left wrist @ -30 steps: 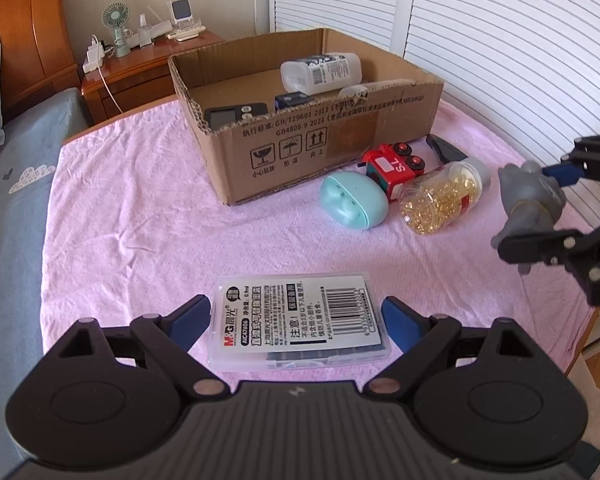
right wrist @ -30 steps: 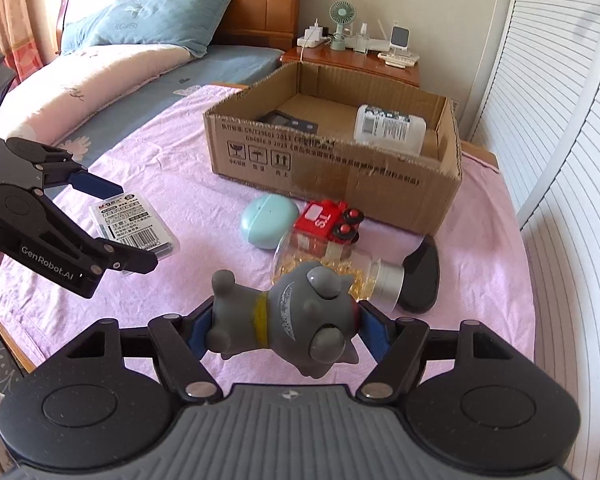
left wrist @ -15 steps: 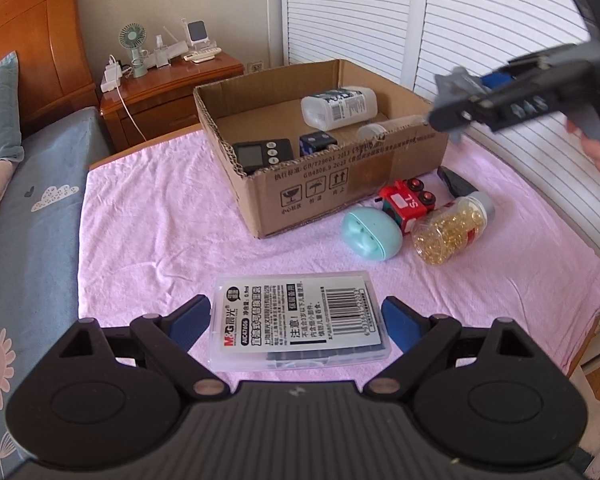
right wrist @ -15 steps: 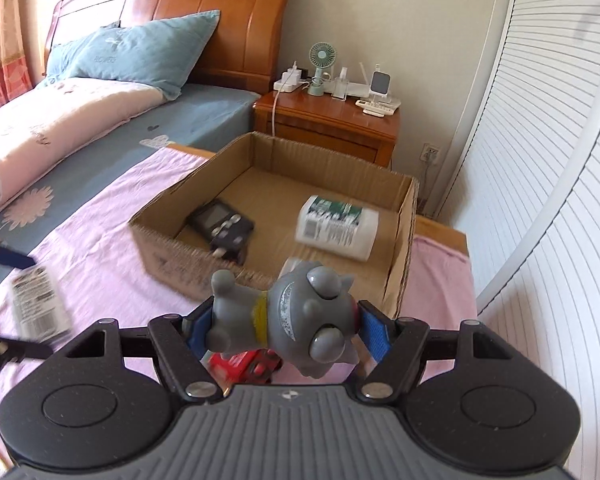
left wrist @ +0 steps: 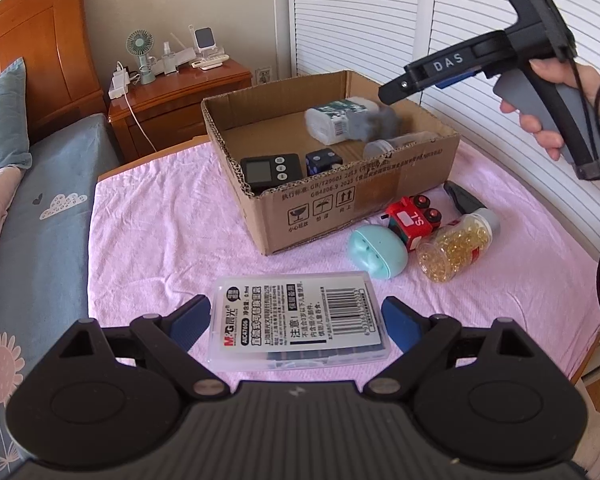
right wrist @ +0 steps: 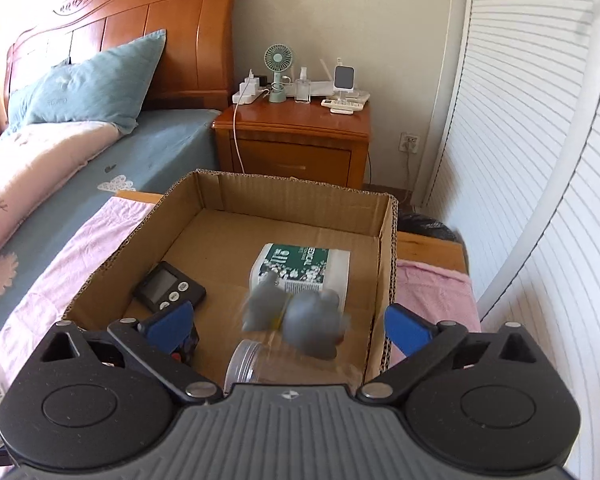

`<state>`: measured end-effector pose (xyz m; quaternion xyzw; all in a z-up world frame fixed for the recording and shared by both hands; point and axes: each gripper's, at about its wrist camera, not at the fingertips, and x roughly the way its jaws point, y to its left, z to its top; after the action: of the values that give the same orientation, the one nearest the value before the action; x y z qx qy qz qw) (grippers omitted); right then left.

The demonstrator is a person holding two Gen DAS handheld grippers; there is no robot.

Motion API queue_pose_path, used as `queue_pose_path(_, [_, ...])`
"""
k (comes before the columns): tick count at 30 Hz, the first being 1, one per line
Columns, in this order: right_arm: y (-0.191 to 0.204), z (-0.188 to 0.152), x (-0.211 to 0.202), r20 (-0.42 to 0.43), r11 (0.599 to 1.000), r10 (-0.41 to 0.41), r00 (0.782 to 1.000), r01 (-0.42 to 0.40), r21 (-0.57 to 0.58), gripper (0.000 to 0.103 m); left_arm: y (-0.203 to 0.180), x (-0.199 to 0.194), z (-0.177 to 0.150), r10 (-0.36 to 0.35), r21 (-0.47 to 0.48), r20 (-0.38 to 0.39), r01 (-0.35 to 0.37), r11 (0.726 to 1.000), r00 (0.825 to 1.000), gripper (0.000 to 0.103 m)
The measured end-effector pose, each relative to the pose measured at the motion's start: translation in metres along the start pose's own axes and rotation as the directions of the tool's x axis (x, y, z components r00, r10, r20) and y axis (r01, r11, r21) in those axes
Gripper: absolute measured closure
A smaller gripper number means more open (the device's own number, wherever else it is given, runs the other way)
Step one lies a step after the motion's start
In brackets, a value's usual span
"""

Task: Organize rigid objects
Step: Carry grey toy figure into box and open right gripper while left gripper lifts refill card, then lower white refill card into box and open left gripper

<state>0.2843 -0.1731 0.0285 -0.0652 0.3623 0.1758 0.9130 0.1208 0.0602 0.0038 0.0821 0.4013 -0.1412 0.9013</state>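
The right gripper (right wrist: 288, 322), its jaws just sprung wide, is dropping the grey toy (right wrist: 296, 320) into the cardboard box (right wrist: 386, 248), where it may be bouncing off the white bottle (right wrist: 300, 266), while the left gripper (left wrist: 296, 320) is holding the clear case (left wrist: 296, 320).

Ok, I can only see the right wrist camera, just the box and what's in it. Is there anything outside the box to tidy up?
Observer: Yes, a red toy train lies on the pink cloth, right beside the box.
Child: Anything else near it?
Observer: A mint egg-shaped case and a jar of yellow capsules lie next to the train.
Child: And what is the other gripper doing?
Observer: The left gripper holds a clear plastic case between its fingers, on the near side of the box.
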Motion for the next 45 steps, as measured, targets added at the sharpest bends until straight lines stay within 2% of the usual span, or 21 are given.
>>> queue_pose_path(7, [0.003, -0.016, -0.016, -0.055, 0.999, -0.027, 0.998, 0.028, 0.017, 0.000, 0.000, 0.004, 0.023, 0.005, 0.011, 0.025, -0.005, 1.000, 1.000, 0.012])
queue_pose_path(11, [0.008, -0.032, -0.027, -0.098, 0.998, -0.045, 0.994, 0.050, 0.049, 0.000, 0.001, 0.009, 0.047, 0.015, 0.027, 0.044, -0.016, 1.000, 0.999, 0.012])
queue_pose_path(15, [0.014, -0.051, -0.036, -0.107, 0.995, -0.066, 0.992, 0.074, 0.073, 0.000, 0.003, 0.020, 0.078, 0.032, 0.041, 0.059, -0.034, 0.999, 0.998, 0.012])
queue_pose_path(22, [0.018, -0.073, -0.048, -0.062, 0.990, -0.036, 0.997, 0.044, 0.132, 0.000, -0.001, 0.065, 0.133, 0.021, 0.057, 0.035, -0.023, 0.998, 0.999, 0.011])
queue_pose_path(28, [0.012, -0.082, -0.054, -0.042, 0.987, -0.028, 0.999, 0.035, 0.160, 0.000, 0.002, 0.121, 0.162, 0.064, 0.045, -0.026, -0.062, 0.997, 0.998, 0.011])
queue_pose_path(33, [-0.001, -0.087, -0.058, -0.035, 0.982, -0.050, 0.998, 0.056, 0.182, 0.000, 0.013, 0.155, 0.174, 0.097, 0.007, -0.069, -0.097, 0.995, 0.993, 0.011])
queue_pose_path(37, [-0.008, -0.089, -0.059, -0.031, 0.979, -0.053, 0.998, 0.058, 0.195, 0.000, 0.019, 0.168, 0.182, 0.124, -0.028, -0.058, -0.125, 0.992, 0.991, 0.010])
queue_pose_path(39, [-0.007, -0.089, -0.060, -0.029, 0.980, -0.050, 0.998, 0.055, 0.194, 0.000, 0.017, 0.169, 0.185, 0.148, -0.038, -0.059, -0.150, 0.988, 0.987, 0.008])
queue_pose_path(45, [-0.004, -0.090, -0.063, -0.025, 0.982, -0.045, 0.999, 0.049, 0.185, 0.000, 0.015, 0.148, 0.180, 0.141, -0.027, -0.036, -0.142, 0.989, 0.989, 0.008])
